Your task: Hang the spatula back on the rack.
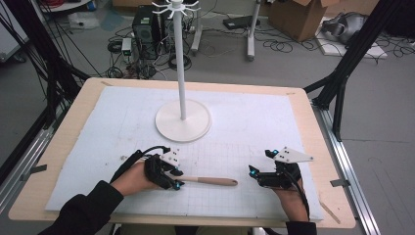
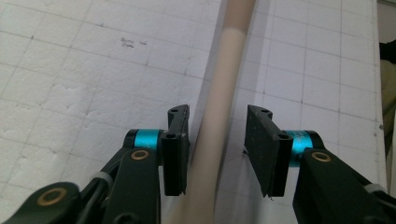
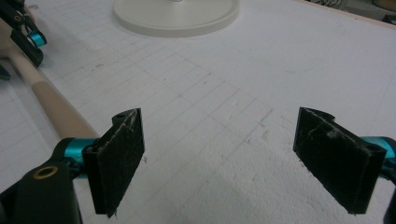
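Wooden stick lies flat near the surface's 6 o'clock edge, one end between the parted jaws of the left gripper, not clamped. Right gripper, at the stick's 3 o'clock, gapes wide. White stand rises at 12 o'clock.

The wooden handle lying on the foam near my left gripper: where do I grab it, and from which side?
Grip the thin pale shaft of the wooden handle, probably best straight from above. It lies flat on the foam mat and already runs between the open jaws of the left gripper; the thicker tan end points toward the right gripper.
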